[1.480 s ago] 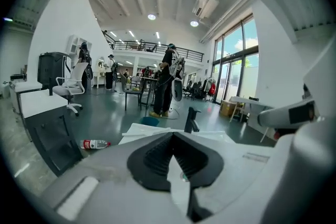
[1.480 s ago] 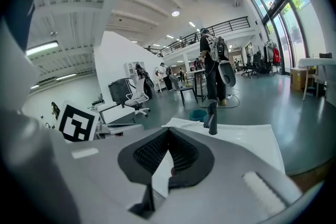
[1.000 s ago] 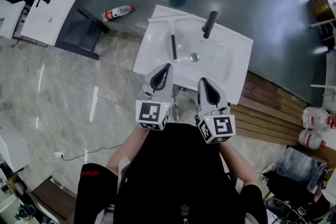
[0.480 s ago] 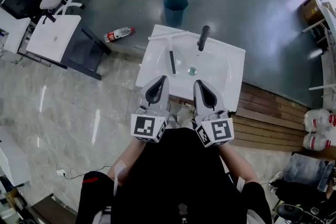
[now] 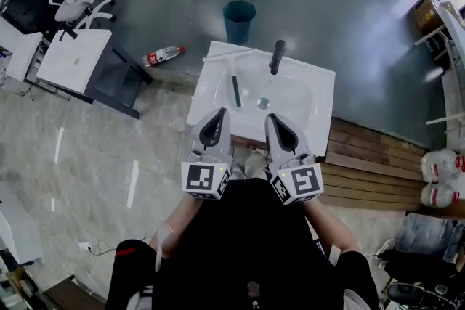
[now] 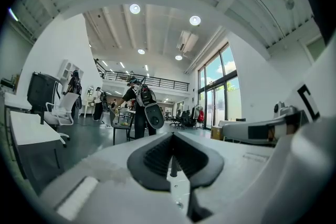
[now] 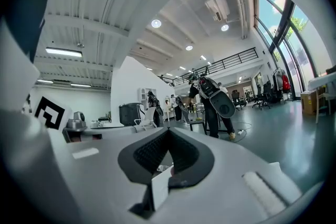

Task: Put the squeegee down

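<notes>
We note: sink [image 5: 309, 94] white, glossy, smooth; floor tile [image 5: 94, 149] polished, reflective; decking [image 5: 378, 167] wood planks. We find squeegee [image 5: 235, 89] handle matt, dark.

Count: one sink [image 5: 311, 99], one squeegee [image 5: 235, 87], one faucet [image 5: 276, 56], one bin [image 5: 239, 20], one bottle [image 5: 161, 55], two grippers – left gripper [image 5: 221, 112], right gripper [image 5: 273, 117].

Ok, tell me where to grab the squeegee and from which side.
Best take the squeegee by its dark handle, from above at the near end: it lies flat, handle pointing toward you, blade along the far rim of the sink.
</notes>
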Demonstrator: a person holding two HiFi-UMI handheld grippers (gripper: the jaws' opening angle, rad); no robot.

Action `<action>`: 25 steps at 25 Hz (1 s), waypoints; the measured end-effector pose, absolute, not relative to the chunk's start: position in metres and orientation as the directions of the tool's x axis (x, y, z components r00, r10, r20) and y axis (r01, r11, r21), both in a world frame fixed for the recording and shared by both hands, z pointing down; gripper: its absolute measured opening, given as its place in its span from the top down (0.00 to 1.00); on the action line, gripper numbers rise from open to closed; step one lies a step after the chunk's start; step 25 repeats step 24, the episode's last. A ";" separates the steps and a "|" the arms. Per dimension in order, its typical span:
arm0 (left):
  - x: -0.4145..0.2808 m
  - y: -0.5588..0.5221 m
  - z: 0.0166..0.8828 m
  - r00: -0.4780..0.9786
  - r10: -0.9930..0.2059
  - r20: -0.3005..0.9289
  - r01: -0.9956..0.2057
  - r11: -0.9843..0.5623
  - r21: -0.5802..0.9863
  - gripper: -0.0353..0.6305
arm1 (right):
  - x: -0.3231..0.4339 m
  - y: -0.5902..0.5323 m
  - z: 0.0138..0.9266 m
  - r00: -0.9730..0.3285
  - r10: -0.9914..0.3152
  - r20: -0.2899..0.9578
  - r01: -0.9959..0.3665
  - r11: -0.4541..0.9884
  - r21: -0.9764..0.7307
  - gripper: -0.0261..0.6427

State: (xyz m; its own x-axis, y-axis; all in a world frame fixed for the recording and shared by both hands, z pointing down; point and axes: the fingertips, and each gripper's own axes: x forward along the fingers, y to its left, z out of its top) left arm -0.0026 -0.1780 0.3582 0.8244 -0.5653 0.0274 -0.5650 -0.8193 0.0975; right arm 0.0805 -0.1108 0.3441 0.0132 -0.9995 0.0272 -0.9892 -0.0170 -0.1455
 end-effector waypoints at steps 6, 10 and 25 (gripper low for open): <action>0.005 -0.172 0.359 0.832 -0.554 0.028 -0.554 -0.826 0.108 0.94 | 0.088 -0.102 0.344 0.030 -0.999 0.037 -0.989 -0.035 -0.141 0.96; 0.010 -0.171 0.362 0.836 -0.548 0.036 -0.548 -0.829 0.108 0.94 | 0.091 -0.100 0.348 0.040 -0.998 0.047 -0.987 -0.046 -0.153 0.96; -0.002 -0.172 0.363 0.811 -0.584 0.033 -0.583 -0.803 0.125 0.94 | 0.085 -0.100 0.350 0.016 -0.999 0.048 -0.991 -0.023 -0.134 0.96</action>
